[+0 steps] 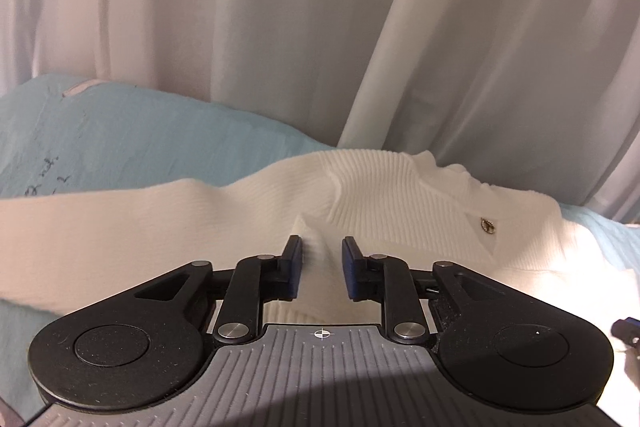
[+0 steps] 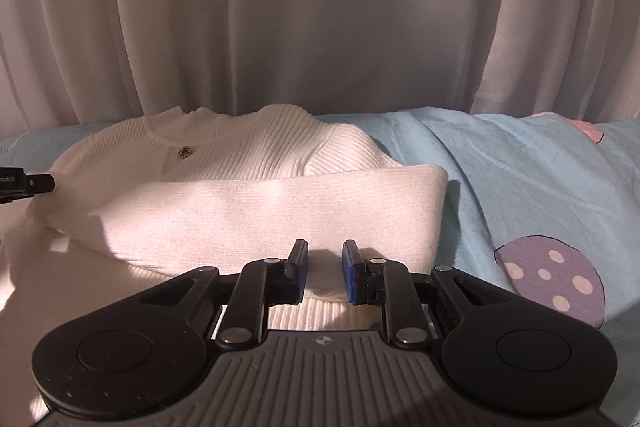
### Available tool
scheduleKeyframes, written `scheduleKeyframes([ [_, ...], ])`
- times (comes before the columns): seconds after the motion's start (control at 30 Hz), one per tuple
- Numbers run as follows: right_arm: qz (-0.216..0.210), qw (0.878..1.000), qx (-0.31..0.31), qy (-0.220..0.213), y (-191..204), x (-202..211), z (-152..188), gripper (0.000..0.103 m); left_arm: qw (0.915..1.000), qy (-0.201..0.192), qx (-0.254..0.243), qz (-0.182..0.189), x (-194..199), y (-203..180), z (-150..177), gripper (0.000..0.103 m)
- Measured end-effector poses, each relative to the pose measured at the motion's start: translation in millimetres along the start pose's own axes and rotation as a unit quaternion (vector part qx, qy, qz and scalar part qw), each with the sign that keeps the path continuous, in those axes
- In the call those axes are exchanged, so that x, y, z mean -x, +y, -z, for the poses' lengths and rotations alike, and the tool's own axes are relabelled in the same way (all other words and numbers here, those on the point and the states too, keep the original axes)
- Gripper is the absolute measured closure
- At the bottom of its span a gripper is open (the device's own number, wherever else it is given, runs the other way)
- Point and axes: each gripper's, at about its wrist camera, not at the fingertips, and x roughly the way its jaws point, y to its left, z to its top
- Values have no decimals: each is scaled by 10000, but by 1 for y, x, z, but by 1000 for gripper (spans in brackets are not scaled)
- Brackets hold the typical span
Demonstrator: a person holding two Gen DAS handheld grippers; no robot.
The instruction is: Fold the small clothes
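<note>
A white ribbed knit sweater with a small gold button lies on a light blue bedsheet. My left gripper is open, its blue-padded fingers straddling a raised fold of the sweater near its lower edge. In the right wrist view the sweater lies with a sleeve folded across its body. My right gripper is open, low over the sleeve's near edge, with white fabric between the fingers. The other gripper's tip shows at the left edge.
White curtains hang right behind the bed. The blue sheet has a purple spotted mushroom print at the right and a pink print far right.
</note>
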Motion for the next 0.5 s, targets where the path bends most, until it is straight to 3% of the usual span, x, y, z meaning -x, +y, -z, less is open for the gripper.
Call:
scheduleKeyframes([
  [0.1,95,9999,111,-19,1,-4,0,85,9998,-45,141,113,13,0,8,70],
  [0.17,165,9996,215,-50,0,-7,1,85,9996,79,159,198,11,-2,11,60],
  [0.23,162,9995,248,-85,-1,-8,2,85,9993,220,205,213,6,-8,11,60],
  [0.33,210,9992,341,-93,1,-9,3,85,9992,300,16,244,-3,-18,12,52],
  [0.4,212,9991,347,-78,2,-9,3,84,9995,253,-97,168,-5,-21,14,52],
  [0.5,175,9996,224,17,0,-8,0,83,9987,320,-136,382,1,-18,16,36],
])
